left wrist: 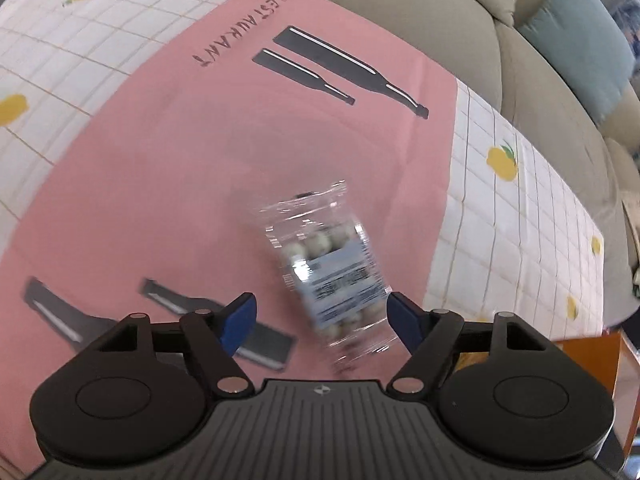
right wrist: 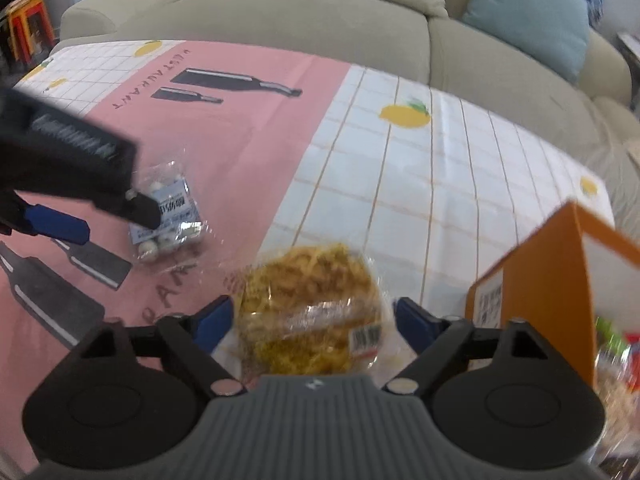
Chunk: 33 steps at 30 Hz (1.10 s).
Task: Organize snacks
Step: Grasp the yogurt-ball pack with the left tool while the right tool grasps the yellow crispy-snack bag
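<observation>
Two grippers work over a low table whose cloth (right wrist: 420,184) is white with a thin grid and lemon prints, and a grey-green sofa (right wrist: 320,12) with yellow and pale blue cushions runs along the table's far side. On the cloth lies a pink mat (left wrist: 192,152) printed with dark bottle shapes and the word RESTAURANT. At the right edge of the right wrist view stands an orange box (right wrist: 560,264), tilted toward the lens, with a white label on its near face and blurred colourful packets just inside it. In front of the right gripper (right wrist: 312,316) lies a clear packet of yellow fried noodles (right wrist: 308,300), resting where the mat meets the white cloth; the blue fingers are spread wide on either side of it, and whether they touch the wrapper cannot be told. Further left on the mat lies a smaller clear bag of pale round sweets (left wrist: 332,264) with a light blue printed label. The left gripper (left wrist: 322,316) hangs just over this bag with its fingers apart, one on each side of the bag's near end, not pinching it. Motion blur softens both packets.
</observation>
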{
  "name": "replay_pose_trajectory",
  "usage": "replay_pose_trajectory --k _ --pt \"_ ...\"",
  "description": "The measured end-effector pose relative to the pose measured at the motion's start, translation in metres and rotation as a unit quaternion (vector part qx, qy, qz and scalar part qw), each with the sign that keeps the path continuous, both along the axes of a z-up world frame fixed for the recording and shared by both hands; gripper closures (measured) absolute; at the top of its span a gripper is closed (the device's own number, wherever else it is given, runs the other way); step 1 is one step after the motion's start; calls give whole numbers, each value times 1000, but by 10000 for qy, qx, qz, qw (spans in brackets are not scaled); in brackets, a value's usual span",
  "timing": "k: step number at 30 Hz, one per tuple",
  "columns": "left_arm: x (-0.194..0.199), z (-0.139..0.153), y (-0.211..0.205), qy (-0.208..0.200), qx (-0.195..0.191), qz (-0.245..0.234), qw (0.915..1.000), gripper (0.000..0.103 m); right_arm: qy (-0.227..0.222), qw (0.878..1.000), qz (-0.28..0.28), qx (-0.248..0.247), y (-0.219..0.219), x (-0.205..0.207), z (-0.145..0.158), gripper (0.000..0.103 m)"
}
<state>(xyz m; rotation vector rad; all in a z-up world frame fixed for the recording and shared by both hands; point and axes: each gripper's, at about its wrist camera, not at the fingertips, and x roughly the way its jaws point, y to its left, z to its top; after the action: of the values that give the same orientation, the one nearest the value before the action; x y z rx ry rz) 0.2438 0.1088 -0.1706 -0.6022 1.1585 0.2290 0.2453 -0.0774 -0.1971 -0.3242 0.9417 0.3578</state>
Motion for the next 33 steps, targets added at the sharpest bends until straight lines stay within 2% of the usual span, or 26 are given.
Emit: replay_pose_trajectory --k 3,7,11,14,19,21,23,29,33 --pt "13 -5 -14 228 250 278 9990 16 105 9999 71 -22 -1 9 -1 10" --pt "22 -13 -24 243 480 526 9972 15 299 9995 -3 67 -5 17 -6 9" --pt "31 -15 -38 304 915 342 9947 11 475 9987 -99 142 -10 19 -14 7" --pt "33 -15 -49 343 1277 -307 9907 13 465 9986 -134 205 -11 17 -16 7" --pt "20 -16 -57 232 1656 -1433 9755 21 605 9966 -348 435 -18 13 -20 8" --pt "12 -15 -54 240 1642 -1784 9699 24 656 9954 -429 547 -20 9 -20 15" --pt "2 -13 -51 281 1629 -2137 9628 28 694 9941 -536 636 -21 2 -20 15" --pt "-39 -16 -37 408 1572 -3061 9380 30 754 9923 -648 742 -21 -34 -20 15" --pt "-67 -18 -27 240 1418 -3213 9360 29 772 9909 -780 779 -22 -60 -19 15"
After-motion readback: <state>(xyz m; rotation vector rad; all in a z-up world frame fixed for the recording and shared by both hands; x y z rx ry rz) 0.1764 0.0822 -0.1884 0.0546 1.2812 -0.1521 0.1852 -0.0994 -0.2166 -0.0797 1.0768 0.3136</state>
